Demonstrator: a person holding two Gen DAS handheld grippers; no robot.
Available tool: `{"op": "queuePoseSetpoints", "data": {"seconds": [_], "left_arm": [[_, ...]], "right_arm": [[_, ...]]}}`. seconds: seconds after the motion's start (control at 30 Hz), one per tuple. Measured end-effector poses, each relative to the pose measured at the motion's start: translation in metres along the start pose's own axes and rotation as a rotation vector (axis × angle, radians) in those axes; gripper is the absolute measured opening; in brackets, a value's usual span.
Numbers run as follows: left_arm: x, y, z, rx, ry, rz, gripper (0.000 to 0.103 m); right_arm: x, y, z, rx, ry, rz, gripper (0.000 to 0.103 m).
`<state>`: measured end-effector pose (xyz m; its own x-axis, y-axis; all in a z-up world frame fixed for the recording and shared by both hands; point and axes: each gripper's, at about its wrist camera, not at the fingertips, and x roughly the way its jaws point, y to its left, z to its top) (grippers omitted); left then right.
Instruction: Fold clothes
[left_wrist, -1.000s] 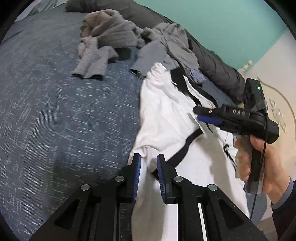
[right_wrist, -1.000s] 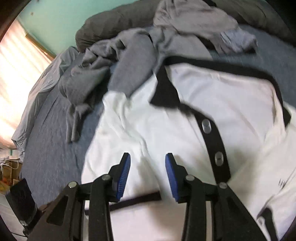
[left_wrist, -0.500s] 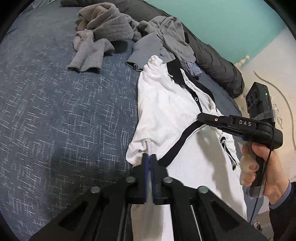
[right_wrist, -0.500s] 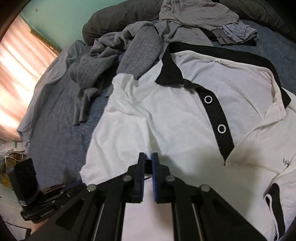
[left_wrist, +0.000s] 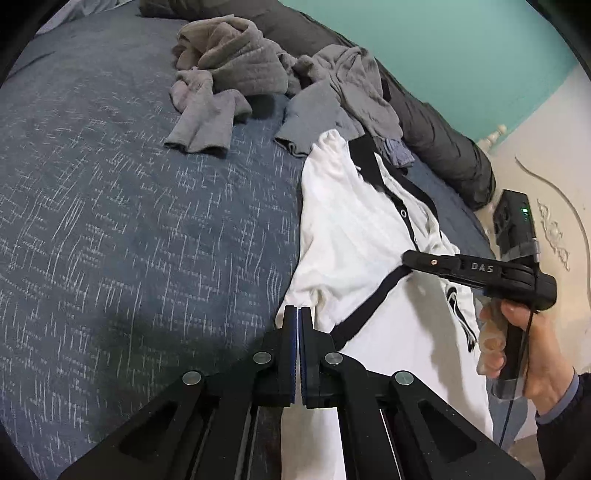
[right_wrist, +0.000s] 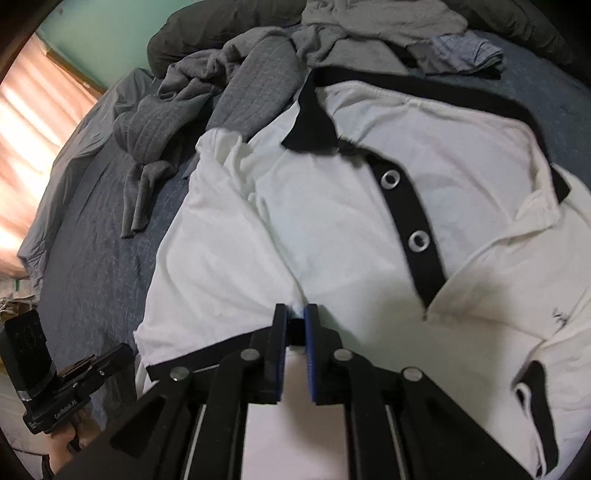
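white polo shirt (right_wrist: 369, 229) with black collar and placket lies face up on the bed (left_wrist: 129, 221), spread roughly flat, its left side bunched along the bed's dark blue cover. left tool (left_wrist: 297, 314) sits at the shirt's sleeve edge beside the black sleeve trim (left_wrist: 369, 306), jaws pressed together, blue pads almost touching; cannot tell for sure whether cloth is caught between them, the tips meet right at the white fabric's edge. right tool (right_wrist: 295, 314) is over the chest of the shirt, jaws nearly together with a small pinch of white fabric clamped between the tips, folds running up from the pinch toward the shoulder. in the left wrist view the right tool (left_wrist: 436, 264) reaches in from the right over the shirt's middle, held by the right hand (left_wrist: 517, 343). in the right wrist view the left tool's body (right_wrist: 66, 391) shows at lower left, off the sleeve hem.

placket has two ring snaps (right_wrist: 419, 240). pile of grey clothes (left_wrist: 236, 62) lies beyond the collar, well apart from both tools; one grey piece touches the shirt's shoulder. a small blue-grey garment (right_wrist: 461, 55) lies near the collar. dark grey duvet roll (left_wrist: 443, 147) runs along the far side of the bed. teal wall (left_wrist: 461, 48) behind, cream panel with moulding (left_wrist: 554, 229) at right, lit curtain (right_wrist: 33, 122) at left in the right wrist view.
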<state>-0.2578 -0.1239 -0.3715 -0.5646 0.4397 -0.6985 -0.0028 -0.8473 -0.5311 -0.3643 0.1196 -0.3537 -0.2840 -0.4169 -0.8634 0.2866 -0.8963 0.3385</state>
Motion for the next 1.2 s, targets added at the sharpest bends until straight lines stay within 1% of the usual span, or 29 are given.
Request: {"op": "queuePoseSetpoints", "data": {"seconds": [0.03,0.1,0.13,0.2,0.27,0.33,0.37,0.4,0.53,0.57,0.6,0.77,0.83,0.87,0.9,1.0,1.07,1.2], "left_arm": [[0.001,0.0,0.001,0.0,-0.005,0.001,0.004],[0.004,0.0,0.003,-0.002,-0.009,-0.005,0.013],[0.006,-0.001,0.003,0.0,-0.009,-0.009,0.014],[0.008,-0.004,0.005,0.017,-0.008,-0.005,0.02],[0.011,-0.006,0.006,0.025,-0.005,-0.003,0.026],[0.015,-0.004,0.005,0.022,0.002,-0.001,0.026],[0.016,-0.003,0.005,0.023,0.006,0.001,0.026],[0.017,-0.003,0.005,0.025,0.011,0.002,0.026],[0.018,-0.002,0.004,0.031,0.016,0.007,0.025],[0.019,-0.002,0.003,0.03,0.016,0.01,0.021],[0.019,-0.001,0.003,0.03,0.016,0.013,0.014],[0.018,0.001,0.002,0.026,0.02,0.012,0.012],[0.018,0.001,0.001,0.029,0.021,0.015,0.011],[0.018,0.001,0.001,0.029,0.021,0.016,0.011],[0.019,0.001,0.001,0.03,0.022,0.017,0.011],[0.019,0.001,0.0,0.027,0.024,0.017,0.01],[0.019,0.001,0.0,0.027,0.024,0.018,0.01],[0.019,0.001,-0.001,0.029,0.023,0.019,0.009]], "right_arm": [[-0.005,0.001,0.002,0.0,-0.019,0.001,0.011],[-0.012,0.003,0.006,-0.001,-0.048,0.008,0.015],[-0.014,0.006,0.011,-0.006,-0.058,0.01,0.016],[-0.015,0.013,0.027,-0.02,-0.071,0.009,0.021],[-0.017,0.022,0.041,-0.047,-0.094,0.011,0.022],[-0.015,0.035,0.06,-0.08,-0.118,0.014,0.027],[-0.011,0.041,0.07,-0.089,-0.12,0.022,0.033],[-0.007,0.046,0.081,-0.097,-0.122,0.031,0.036],[0.014,0.059,0.109,-0.101,-0.102,0.006,0.037],[0.02,0.062,0.115,-0.103,-0.094,-0.006,0.038],[0.026,0.066,0.12,-0.108,-0.084,-0.018,0.04],[0.056,0.081,0.131,-0.158,-0.037,-0.091,0.04],[0.065,0.082,0.132,-0.164,-0.027,-0.111,0.027],[0.067,0.082,0.132,-0.166,-0.031,-0.117,0.013],[0.067,0.082,0.133,-0.165,-0.045,-0.12,0.008],[0.066,0.077,0.138,-0.145,-0.074,-0.13,0.005],[0.065,0.068,0.143,-0.107,-0.095,-0.134,0.005],[0.069,0.052,0.147,-0.05,-0.087,-0.131,0.004]]}}
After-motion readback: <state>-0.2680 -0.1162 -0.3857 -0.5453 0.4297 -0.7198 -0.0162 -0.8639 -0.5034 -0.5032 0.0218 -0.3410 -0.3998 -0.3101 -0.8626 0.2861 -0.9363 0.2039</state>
